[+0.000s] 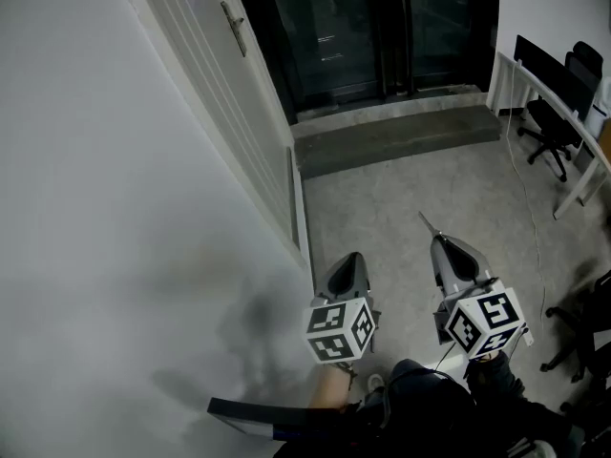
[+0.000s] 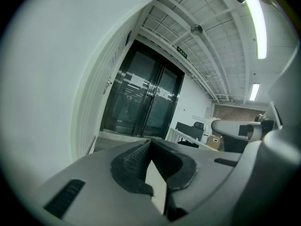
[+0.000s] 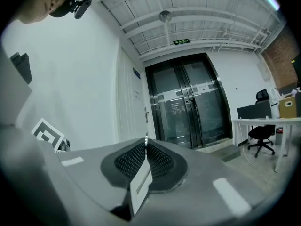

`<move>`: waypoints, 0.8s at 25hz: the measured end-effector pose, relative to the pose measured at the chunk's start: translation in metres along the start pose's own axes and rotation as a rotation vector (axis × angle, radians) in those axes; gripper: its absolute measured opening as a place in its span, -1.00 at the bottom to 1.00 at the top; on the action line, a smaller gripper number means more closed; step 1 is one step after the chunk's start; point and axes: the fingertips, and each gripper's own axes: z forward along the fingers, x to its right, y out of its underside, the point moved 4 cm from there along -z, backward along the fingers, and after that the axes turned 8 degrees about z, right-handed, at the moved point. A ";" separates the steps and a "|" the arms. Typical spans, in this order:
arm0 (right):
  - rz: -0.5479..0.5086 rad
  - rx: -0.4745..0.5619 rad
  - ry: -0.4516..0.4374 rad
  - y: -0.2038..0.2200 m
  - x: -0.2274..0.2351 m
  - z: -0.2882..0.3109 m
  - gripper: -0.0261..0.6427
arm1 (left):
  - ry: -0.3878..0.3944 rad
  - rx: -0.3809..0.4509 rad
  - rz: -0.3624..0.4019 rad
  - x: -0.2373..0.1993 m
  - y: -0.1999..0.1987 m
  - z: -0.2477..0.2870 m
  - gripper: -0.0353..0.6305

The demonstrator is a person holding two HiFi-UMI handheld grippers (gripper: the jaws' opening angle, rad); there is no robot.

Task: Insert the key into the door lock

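Grips the key (image 3: 146,138) in the right gripper (image 1: 436,240): pads pressed together on it, only a thin metal tip standing clear of the jaw ends. Leaves the left gripper (image 1: 350,258) idle, pads meeting at the tips with nothing seen between them, just beside the right one at its 9 o'clock in the head view.

Places the target far off: white door (image 1: 210,74) set in the left wall, its handle (image 1: 234,29) between 10 and 11 o'clock from the key tip in the head view, well apart from both grippers. Cannot make out the door lock itself at this range; presumably sits on or just beside the handle plate.

Turns on one thing: the heading of the key's long axis against the bearing of the handle. Runs toward roughly 11 o'clock in the head view, so nearly on line. Reads cleaner in the right gripper view: handle at 12 o'clock straight above the key tip, small and distant, door face seen at a slant, not square on.

Calls, by this reading, for a long approach first, then a swing of the key leftward to meet the door squarely, since the lock faces out from the door and not toward the dark glass doors (image 1: 353,27) at 12 o'clock. Puts the left gripper slightly nearer the wall, yet gives the work to the right, the one carrying the key.
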 end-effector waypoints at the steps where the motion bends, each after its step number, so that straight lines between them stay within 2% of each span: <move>1: -0.009 0.014 0.001 -0.002 -0.003 0.005 -0.89 | -0.003 0.010 -0.004 -0.002 -0.004 0.002 -0.89; 11: -0.019 0.074 0.017 -0.008 0.016 0.064 -0.89 | -0.054 0.048 -0.019 -0.022 -0.017 0.053 -0.89; 15: 0.002 0.068 0.001 -0.011 0.048 0.106 -0.89 | -0.066 0.042 -0.012 -0.033 -0.024 0.101 -0.89; 20: 0.014 0.085 0.015 -0.032 0.102 0.169 -0.89 | -0.067 0.040 0.022 -0.044 -0.051 0.186 -0.89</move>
